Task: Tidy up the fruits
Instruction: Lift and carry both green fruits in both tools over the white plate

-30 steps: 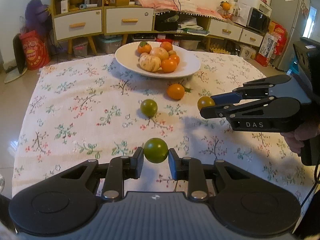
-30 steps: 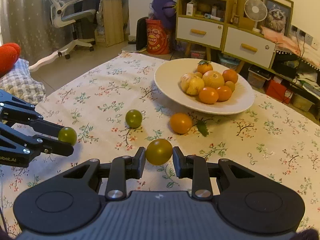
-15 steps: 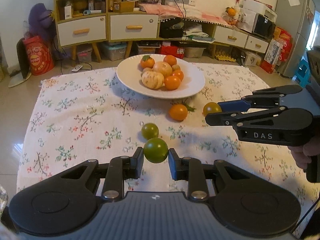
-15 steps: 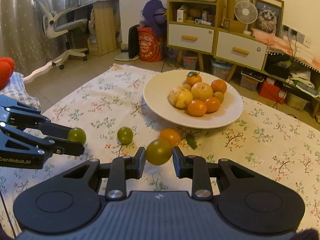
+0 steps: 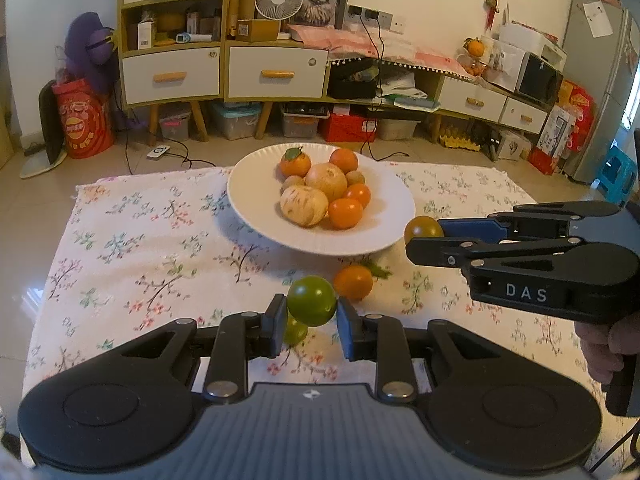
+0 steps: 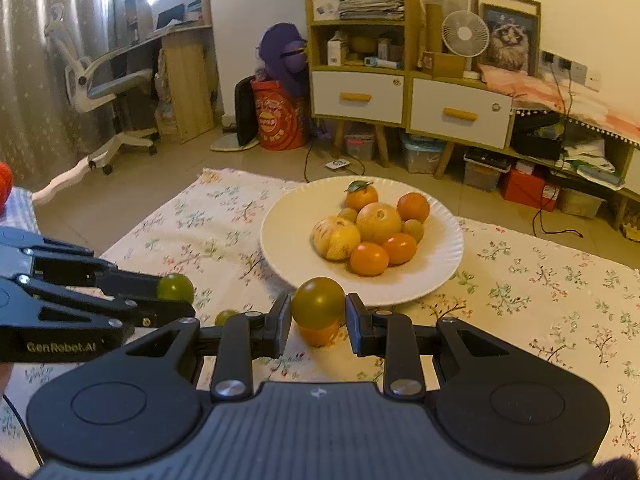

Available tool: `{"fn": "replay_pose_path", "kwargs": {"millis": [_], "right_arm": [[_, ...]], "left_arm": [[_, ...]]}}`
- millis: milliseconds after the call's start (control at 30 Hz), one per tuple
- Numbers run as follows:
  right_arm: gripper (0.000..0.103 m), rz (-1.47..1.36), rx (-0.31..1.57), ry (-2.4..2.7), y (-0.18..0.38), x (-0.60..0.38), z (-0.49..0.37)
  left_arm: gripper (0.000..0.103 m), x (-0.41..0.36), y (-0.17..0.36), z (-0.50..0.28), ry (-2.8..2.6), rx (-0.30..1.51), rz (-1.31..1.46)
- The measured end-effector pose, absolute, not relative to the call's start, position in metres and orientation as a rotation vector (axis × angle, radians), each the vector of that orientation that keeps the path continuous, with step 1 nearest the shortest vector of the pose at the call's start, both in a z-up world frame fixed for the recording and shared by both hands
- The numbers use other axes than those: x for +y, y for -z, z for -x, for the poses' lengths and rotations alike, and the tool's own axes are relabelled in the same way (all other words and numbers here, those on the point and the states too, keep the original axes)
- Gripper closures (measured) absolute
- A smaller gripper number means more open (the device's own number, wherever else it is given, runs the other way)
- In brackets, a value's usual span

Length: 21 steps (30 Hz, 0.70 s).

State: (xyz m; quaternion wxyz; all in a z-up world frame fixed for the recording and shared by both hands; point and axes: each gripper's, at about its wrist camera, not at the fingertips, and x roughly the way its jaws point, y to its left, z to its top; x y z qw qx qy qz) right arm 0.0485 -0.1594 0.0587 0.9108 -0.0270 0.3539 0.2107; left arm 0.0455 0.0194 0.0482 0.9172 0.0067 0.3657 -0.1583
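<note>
While seven fruits [image 6: 368, 232] fill the plate [image 6: 440, 264], two lie loose.

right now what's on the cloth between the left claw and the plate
An orange fruit lies there on the cloth, just short of the plate, seen in the left wrist view.

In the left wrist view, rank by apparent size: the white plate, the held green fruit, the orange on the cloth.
1. White plate
2. Green fruit, enlarged by nearness
3. Orange, nearly alike
</note>
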Motion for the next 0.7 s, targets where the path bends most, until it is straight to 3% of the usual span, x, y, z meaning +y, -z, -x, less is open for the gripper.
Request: {"fn": "replay_pose_path", "kwargs": {"millis": [700], "right_arm": [[0.077,-0.04,0.741,-0.308,-0.051,-0.179,-0.088]], "left_arm": [[0.101,-0.014,-0.038,-0.095,0.292,0.758,0.03]]}}
